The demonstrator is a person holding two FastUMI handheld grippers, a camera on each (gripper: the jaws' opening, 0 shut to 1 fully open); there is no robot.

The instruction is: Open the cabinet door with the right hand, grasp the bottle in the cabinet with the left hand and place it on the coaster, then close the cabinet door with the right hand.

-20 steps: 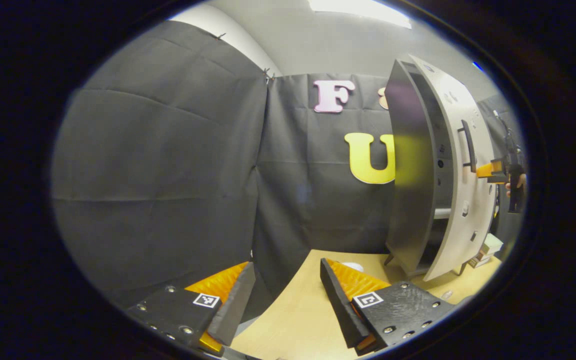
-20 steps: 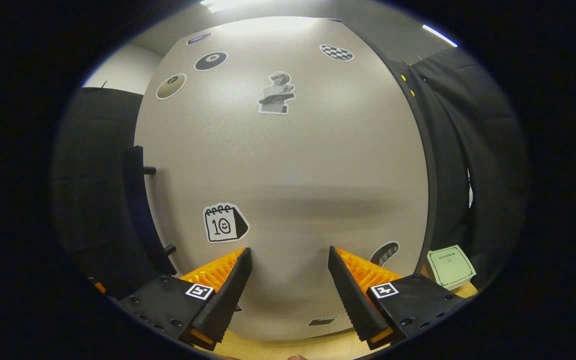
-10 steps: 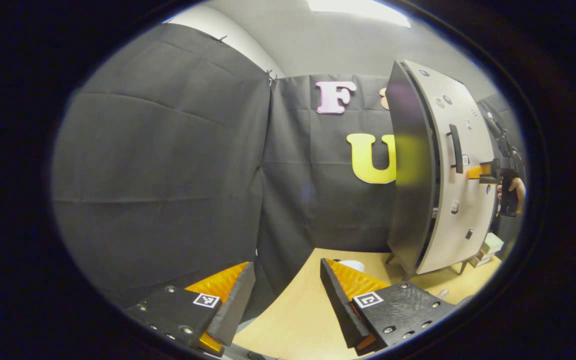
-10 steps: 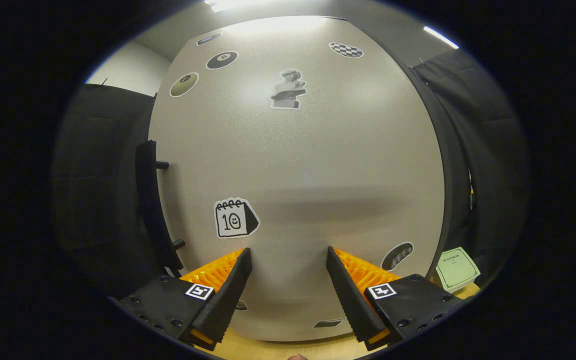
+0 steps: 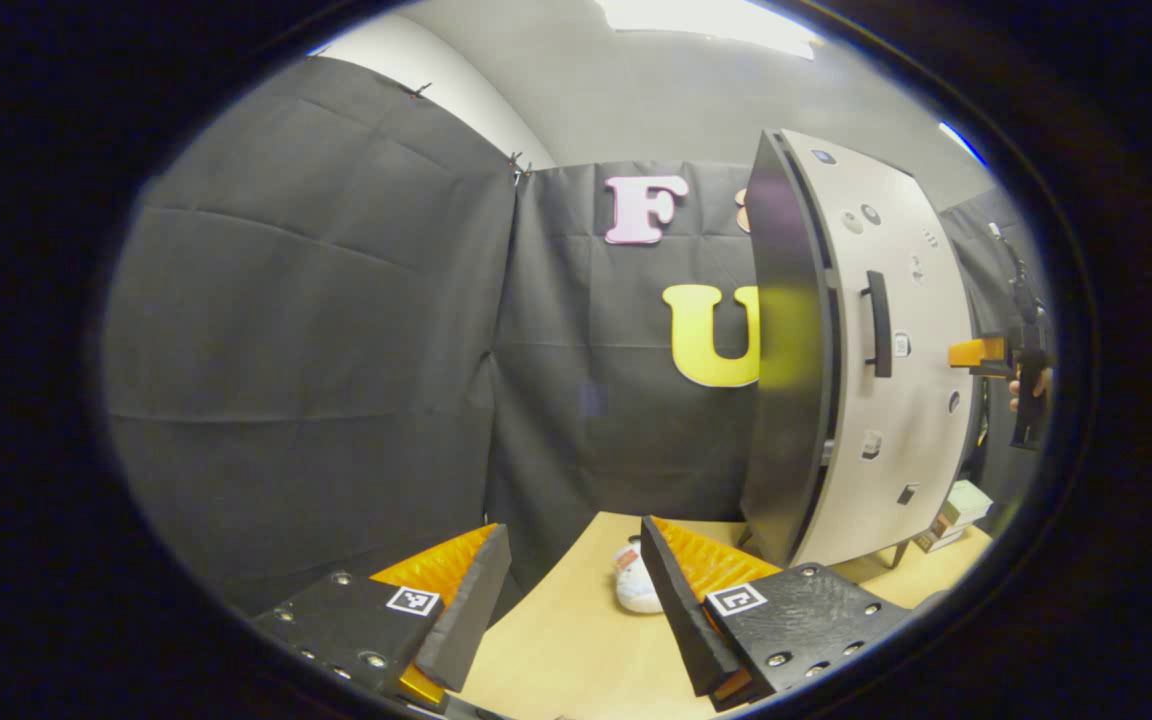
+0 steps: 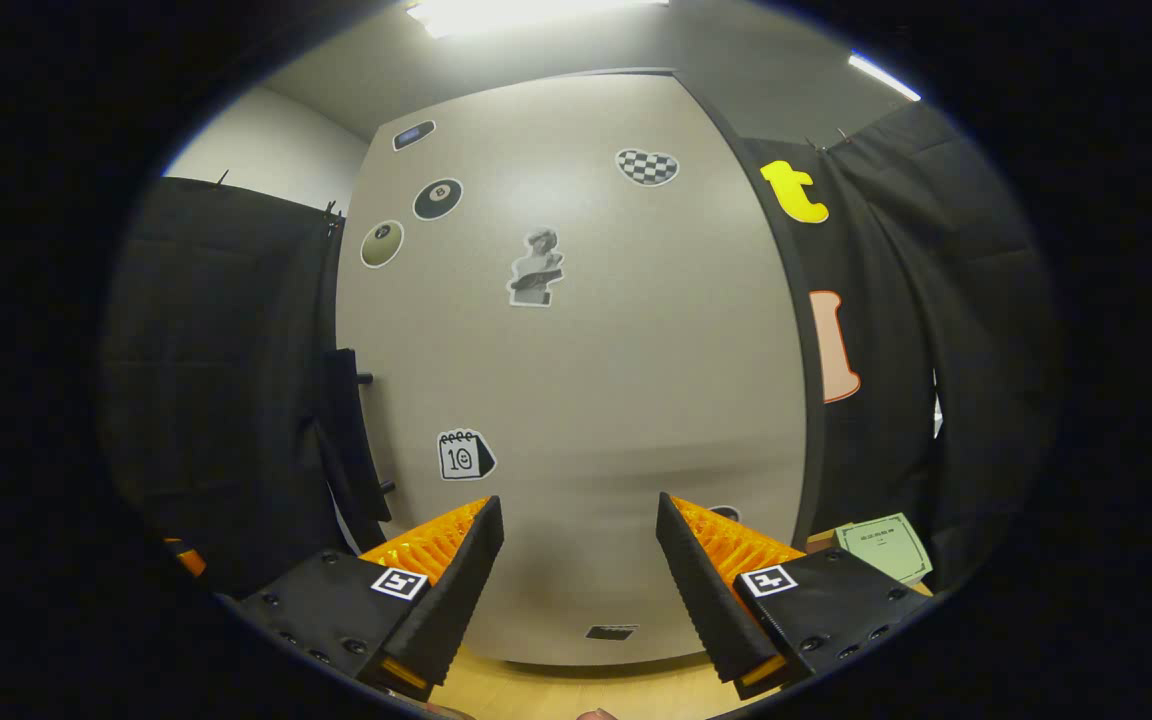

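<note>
Ribbed pads: both tools stand spread and empty; right tool (image 6: 576, 590) faces the door (image 6: 586, 380), left tool (image 5: 561, 600) hangs over the counter (image 5: 576, 640).
Door: flat, stiff, matte grey panel with stickers, looks all but shut against the cabinet (image 5: 786, 350).
Hold: the slim dark bar handle (image 5: 876, 325) at its free edge; a flat push on the panel would likely do to close.
Bottle (image 5: 636, 580): small, pale, probably light, on the counter by the left tool; coaster cannot be made out.
</note>
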